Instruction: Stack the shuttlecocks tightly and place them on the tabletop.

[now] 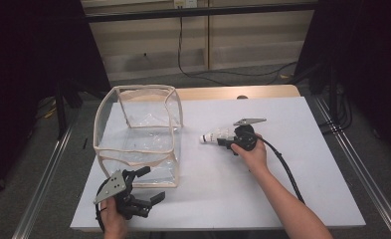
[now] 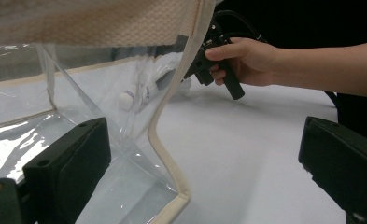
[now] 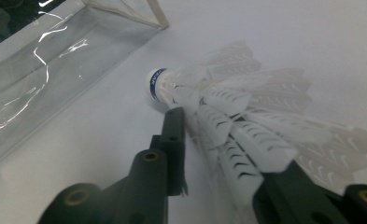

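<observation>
The right gripper (image 3: 209,140) has its jaws closed on the feather skirt of a shuttlecock (image 3: 246,107), whose cork tip pointing ahead of the jaws toward the clear bag (image 1: 138,134). The left gripper (image 1: 146,184) stands wide open with nothing in it, its jaws either side of the bag's near corner on the counter (image 1: 282,164). Judging from this, the pick-up is done; carrying the shuttlecock over the rim and dropping it inside remains.

Overhead light, even and bright on table (image 1: 262,189); surroundings dark. Glare streaks on clear bag (image 3: 36,70). Shuttlecock (image 3: 246,116) feathers blown out, near jaws soft-focus.
</observation>
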